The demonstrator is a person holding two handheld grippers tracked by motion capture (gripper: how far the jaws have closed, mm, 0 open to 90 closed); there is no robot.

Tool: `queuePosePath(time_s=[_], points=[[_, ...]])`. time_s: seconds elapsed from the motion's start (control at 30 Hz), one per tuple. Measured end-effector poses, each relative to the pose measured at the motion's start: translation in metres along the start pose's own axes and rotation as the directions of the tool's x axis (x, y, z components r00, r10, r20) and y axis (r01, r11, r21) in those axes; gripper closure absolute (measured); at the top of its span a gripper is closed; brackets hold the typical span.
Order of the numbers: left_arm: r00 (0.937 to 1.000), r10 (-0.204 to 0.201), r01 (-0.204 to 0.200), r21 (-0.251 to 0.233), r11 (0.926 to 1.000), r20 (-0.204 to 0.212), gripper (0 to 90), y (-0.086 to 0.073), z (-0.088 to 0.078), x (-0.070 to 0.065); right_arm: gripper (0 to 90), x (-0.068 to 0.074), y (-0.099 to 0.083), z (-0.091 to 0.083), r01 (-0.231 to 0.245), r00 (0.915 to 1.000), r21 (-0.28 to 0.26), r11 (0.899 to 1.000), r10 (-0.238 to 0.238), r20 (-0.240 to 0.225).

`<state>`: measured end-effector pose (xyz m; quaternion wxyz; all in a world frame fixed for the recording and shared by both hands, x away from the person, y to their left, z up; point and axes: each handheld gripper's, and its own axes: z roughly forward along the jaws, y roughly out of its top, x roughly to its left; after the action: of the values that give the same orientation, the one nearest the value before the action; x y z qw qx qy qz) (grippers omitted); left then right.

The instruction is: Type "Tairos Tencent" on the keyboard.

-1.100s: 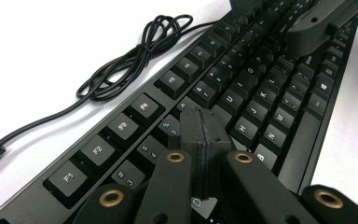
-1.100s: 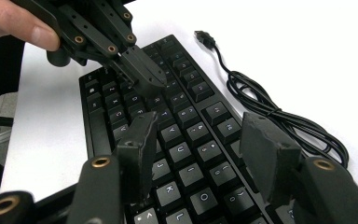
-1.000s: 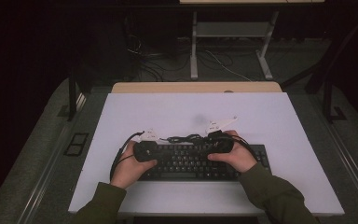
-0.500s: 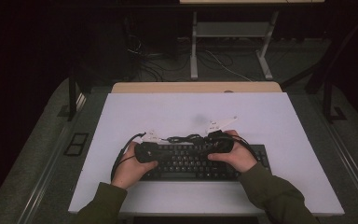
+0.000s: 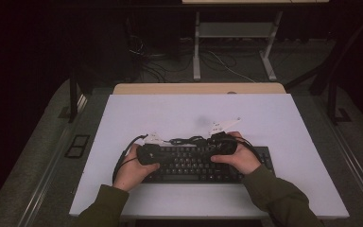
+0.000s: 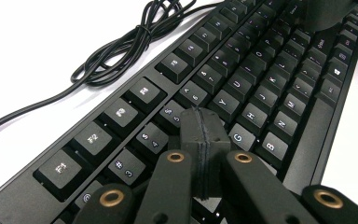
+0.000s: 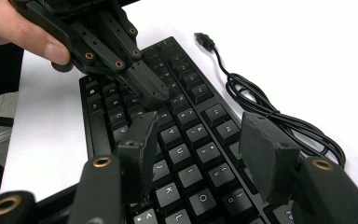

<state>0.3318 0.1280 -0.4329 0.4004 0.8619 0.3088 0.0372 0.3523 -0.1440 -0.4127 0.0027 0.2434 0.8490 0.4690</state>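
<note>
Flat black plastic keyboard (image 5: 203, 163) with matte square keycaps, lying low and centre in the high view on the smooth white desk (image 5: 264, 118). Its thin black cable (image 7: 279, 123), loosely coiled, lies beside the back edge. Left hand-held gripper (image 6: 204, 140): rough dark pads pressed together, empty, tips over the number row. Right hand-held gripper (image 7: 205, 149): jaws parted, holding nothing, above the keys.

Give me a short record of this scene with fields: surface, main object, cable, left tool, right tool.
surface: white table top
main object: black keyboard, lying flat
cable: keyboard cable, loosely bundled on the table beside the keyboard, plug free
left tool: left tool, jaws shut with nothing between them, tip over the keys
right tool: right tool, jaws open above the keys, holding nothing
</note>
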Motion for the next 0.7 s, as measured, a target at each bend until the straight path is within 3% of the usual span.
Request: queuePosePath(time_s=[0.7], points=[[0.9998,0.018,-0.017,-0.043,0.9989,0.003,88.8,0.006,-0.012,-0.005,46.4,0.003,0.002,-0.004,0.009,0.9999,-0.006,1.000,-0.009,0.006]])
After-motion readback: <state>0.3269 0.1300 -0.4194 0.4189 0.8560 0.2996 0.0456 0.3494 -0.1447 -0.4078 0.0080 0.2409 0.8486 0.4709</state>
